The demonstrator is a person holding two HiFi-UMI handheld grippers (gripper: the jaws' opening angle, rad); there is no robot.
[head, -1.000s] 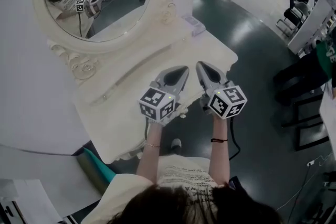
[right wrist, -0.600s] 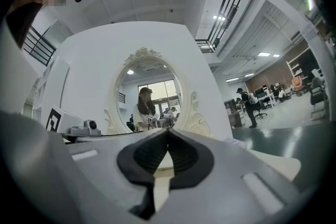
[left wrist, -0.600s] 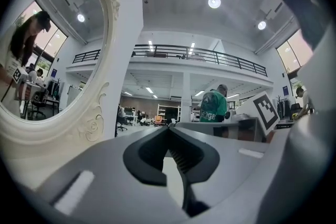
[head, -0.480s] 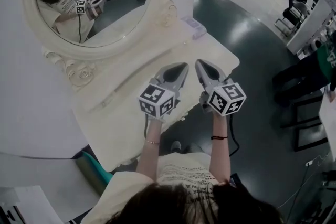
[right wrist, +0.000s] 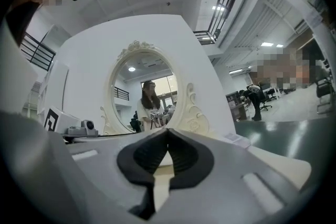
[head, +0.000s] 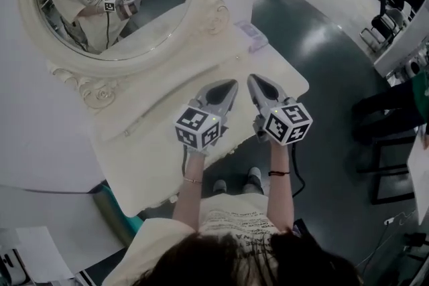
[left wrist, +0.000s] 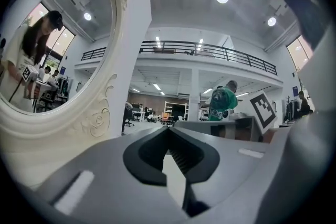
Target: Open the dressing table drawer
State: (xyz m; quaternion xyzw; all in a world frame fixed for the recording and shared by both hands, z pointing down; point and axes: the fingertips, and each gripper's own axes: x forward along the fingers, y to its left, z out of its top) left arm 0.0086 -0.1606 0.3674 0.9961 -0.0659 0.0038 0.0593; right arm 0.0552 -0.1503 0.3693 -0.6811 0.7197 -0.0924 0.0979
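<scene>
Fingers [left wrist: 140,159] of my left gripper [head: 233,84] and right gripper [head: 251,79] are clenched empty, side by side over the cream dressing table's counter [head: 149,149] below its oval mirror [head: 110,0], the drawer hidden beneath that counter.

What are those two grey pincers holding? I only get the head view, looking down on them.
Observer: Nothing. The left gripper view shows the left gripper with its jaws together at the tips and nothing between them.
Operator: And the other one?
Observer: The right gripper view shows the right gripper shut and empty too, aimed across the dressing table at the mirror.
Operator: Is there anything higher up that I miss?
Observer: In the left gripper view, a railed balcony runs across the hall beyond the table.
</scene>
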